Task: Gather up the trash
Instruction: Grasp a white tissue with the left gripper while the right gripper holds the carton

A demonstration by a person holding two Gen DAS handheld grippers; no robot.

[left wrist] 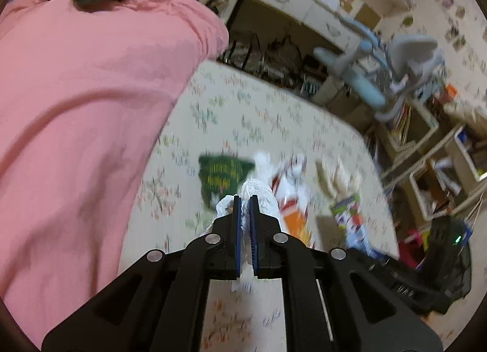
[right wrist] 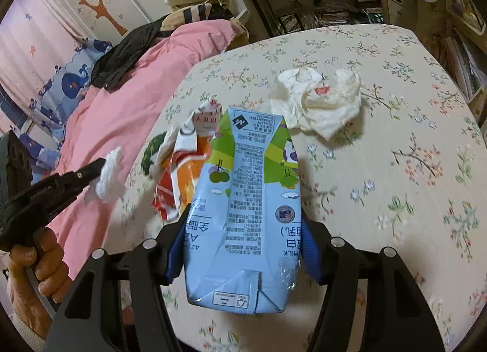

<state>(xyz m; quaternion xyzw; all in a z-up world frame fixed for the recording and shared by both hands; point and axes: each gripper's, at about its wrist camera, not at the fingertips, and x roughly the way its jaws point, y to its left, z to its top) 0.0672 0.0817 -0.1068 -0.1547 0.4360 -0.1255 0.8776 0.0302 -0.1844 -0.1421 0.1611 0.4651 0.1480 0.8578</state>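
Observation:
My left gripper [left wrist: 245, 200] is shut on a crumpled white tissue [left wrist: 258, 192] and holds it above the table; from the right wrist view the left gripper [right wrist: 102, 166] and its tissue [right wrist: 109, 180] hang over the table's left edge. My right gripper [right wrist: 243, 231] is shut on a blue and green milk carton [right wrist: 246, 209], held flat between the fingers. On the floral table [right wrist: 380, 169] lie a red and orange wrapper [right wrist: 179, 175], a green wrapper [left wrist: 222, 174] and a crumpled cream napkin [right wrist: 316, 102].
A pink quilt [left wrist: 76, 108] covers the bed to the left of the table, with a black garment [right wrist: 121, 50] on it. A pale blue desk chair [left wrist: 380, 78] and cluttered shelves [left wrist: 426, 154] stand beyond the table. A black bin [left wrist: 447, 260] sits at the right.

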